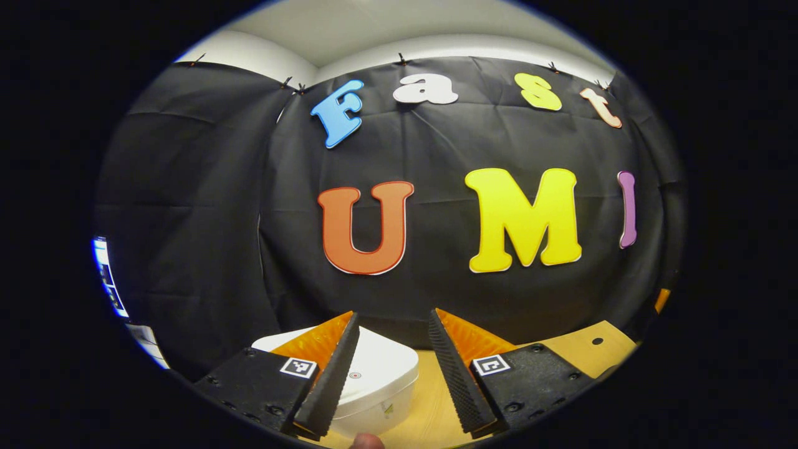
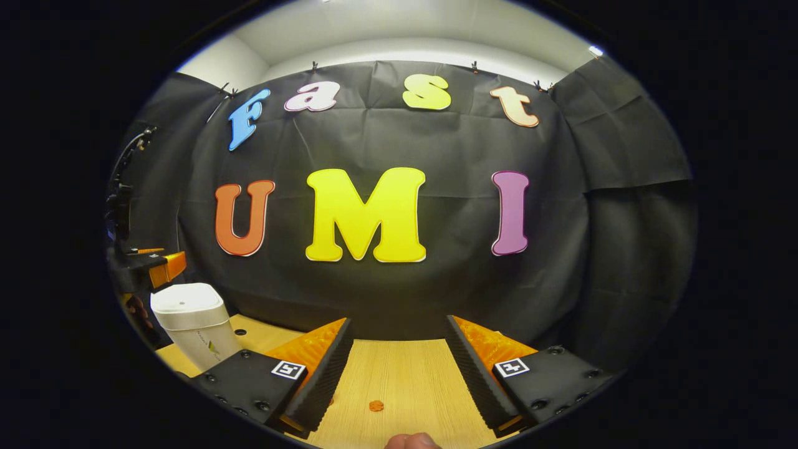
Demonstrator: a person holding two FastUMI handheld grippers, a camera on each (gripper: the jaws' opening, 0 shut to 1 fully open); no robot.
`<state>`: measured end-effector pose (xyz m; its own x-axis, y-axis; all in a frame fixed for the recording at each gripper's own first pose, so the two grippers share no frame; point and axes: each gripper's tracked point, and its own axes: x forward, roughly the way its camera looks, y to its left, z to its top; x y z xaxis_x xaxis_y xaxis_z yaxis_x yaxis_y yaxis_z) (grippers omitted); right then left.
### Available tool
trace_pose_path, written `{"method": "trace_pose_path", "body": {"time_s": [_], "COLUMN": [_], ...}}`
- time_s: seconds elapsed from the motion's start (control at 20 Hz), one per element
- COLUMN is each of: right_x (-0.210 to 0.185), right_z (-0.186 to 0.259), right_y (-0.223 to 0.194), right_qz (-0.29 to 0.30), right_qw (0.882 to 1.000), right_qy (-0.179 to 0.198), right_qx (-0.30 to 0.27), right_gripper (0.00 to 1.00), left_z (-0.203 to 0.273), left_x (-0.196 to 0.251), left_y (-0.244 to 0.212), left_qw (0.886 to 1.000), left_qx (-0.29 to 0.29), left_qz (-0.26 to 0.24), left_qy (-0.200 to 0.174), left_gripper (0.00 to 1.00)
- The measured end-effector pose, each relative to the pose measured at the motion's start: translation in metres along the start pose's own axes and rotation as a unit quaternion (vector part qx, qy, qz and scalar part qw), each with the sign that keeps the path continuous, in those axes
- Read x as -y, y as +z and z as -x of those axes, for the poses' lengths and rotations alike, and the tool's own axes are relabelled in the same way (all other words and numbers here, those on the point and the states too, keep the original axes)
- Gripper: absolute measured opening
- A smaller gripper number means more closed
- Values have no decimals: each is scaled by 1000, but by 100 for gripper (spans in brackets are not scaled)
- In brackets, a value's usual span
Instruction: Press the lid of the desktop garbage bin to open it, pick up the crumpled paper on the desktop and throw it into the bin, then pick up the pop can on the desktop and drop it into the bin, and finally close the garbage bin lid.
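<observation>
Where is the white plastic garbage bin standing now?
The white plastic garbage bin stands on the wooden table, lid closed, just under the left gripper and at the far left in the right gripper view.

I can't read any real words here. My left gripper [image 1: 393, 318] has a small black-and-white square sign on each finger, with blocky shapes and no letters. My right gripper [image 2: 399, 327] has the same kind of square signs on its fingers. The white bin [image 1: 380, 374] has a tiny red dot on its lid and a small mark on its side, too small to read.
</observation>
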<state>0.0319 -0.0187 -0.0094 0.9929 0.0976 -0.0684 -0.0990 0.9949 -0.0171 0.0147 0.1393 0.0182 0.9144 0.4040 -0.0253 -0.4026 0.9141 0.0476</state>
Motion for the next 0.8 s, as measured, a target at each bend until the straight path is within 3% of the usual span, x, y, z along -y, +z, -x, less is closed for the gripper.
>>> {"method": "trace_pose_path", "body": {"time_s": [0.05,0.2,0.35,0.8], "right_x": [0,6,8,2], "right_z": [0,0,0,-1], "right_y": [-1,-3,-5,-12], "right_qz": [3,22,25,38], "right_qw": [1000,1000,1000,999], "right_qy": [1,-11,-13,-10], "right_qx": [-1,-2,-5,-14], "right_gripper": [94,94,94,95], "left_z": [-4,-12,-16,-28], "left_x": [-6,-19,-31,-40], "left_y": [-1,-9,-20,-72], "left_qw": [1000,999,998,993], "left_qx": [-3,-15,-28,-99], "left_qz": [4,1,4,16], "left_qy": [8,28,47,56], "left_gripper": [67,58,39,22]}}
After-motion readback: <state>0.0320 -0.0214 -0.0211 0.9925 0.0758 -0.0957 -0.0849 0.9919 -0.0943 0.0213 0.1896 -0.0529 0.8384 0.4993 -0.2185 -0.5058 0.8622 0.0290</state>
